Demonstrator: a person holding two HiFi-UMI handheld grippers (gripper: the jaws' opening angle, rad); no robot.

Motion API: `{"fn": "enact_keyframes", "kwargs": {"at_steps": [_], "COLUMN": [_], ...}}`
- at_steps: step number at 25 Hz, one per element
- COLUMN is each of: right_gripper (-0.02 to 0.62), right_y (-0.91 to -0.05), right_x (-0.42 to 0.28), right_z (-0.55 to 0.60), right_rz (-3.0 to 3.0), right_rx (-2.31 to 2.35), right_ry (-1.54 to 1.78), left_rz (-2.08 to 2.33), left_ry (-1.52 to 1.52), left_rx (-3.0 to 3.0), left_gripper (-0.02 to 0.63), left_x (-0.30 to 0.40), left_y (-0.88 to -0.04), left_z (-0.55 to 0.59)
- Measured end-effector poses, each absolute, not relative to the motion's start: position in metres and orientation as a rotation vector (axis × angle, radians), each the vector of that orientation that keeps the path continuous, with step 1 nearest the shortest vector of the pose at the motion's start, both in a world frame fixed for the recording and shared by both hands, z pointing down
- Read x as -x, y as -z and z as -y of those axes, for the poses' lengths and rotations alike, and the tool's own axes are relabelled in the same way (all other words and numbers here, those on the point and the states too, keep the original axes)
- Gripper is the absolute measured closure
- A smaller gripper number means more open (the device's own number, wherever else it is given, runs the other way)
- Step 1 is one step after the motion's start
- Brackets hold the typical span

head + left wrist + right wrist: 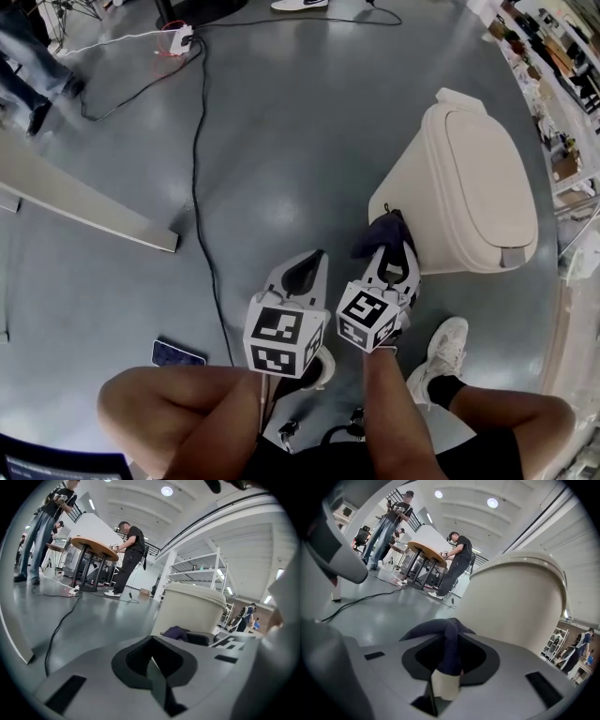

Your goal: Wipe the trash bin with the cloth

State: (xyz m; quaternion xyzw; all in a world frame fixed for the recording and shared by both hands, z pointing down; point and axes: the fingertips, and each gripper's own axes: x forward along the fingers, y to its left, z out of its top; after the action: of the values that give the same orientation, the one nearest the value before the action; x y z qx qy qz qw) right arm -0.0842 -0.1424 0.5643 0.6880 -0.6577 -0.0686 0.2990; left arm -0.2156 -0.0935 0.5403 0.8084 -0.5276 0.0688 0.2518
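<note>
Dark navy fabric cloth [448, 641] sits clamped in the shut jaws of the right gripper [392, 261], just beside the lower wall of the beige plastic, lid-down trash bin [473, 183] standing on the grey floor [281, 141], so we judge wiping not yet begun, the next move being to press cloth to wall, while the left gripper [305, 270] is closed on nothing.

Pale grey moulded-plastic left gripper [317, 259]: smooth shell, black rounded lining round jaws, 2 black rectangular slots [65, 693] on top face. Matching grey right gripper [394, 255]: same black lining, 2 slots also visible in right gripper view. Each carries white cube with black square markers: left cube [281, 337], right cube [368, 317]. Person wears black shorts [473, 455], white lace-up sneakers [443, 347], black ankle sock [441, 387]. Thin black cable [333, 434] at lap.
</note>
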Motion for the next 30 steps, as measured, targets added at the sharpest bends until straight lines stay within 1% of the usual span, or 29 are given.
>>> {"fn": "enact_keyframes", "kwargs": {"at_steps": [8,14,21,25,30], "right_gripper": [0.508,0.508,0.508,0.508,0.508], "right_y": [-0.611,-0.644,-0.67,-0.662,-0.608], "right_x": [0.08,0.075,0.075,0.083,0.1], "right_z": [0.148,0.156,0.162,0.161,0.165], "right_rz": [1.72,1.699,1.704,1.734,1.797], "right_rx": [-1.786,-1.759,-1.738,-1.737,-1.782], "right_ry": [0.12,0.077,0.001,0.021,0.168], "left_rz": [1.432,1.405,1.382,1.392,1.431], "left_ry": [-0.211,-0.12,-0.18,-0.184,-0.14], "left_rx": [-2.151,-2.099,-2.103,-2.102,-2.073], "left_gripper": [0.606,0.606,0.606,0.606,0.606], "left_x": [0.224,0.226,0.217,0.219,0.23], "left_y": [-0.562,-0.562,-0.576,-0.575,-0.568], "left_z": [0.093,0.094,0.091,0.093,0.098]}}
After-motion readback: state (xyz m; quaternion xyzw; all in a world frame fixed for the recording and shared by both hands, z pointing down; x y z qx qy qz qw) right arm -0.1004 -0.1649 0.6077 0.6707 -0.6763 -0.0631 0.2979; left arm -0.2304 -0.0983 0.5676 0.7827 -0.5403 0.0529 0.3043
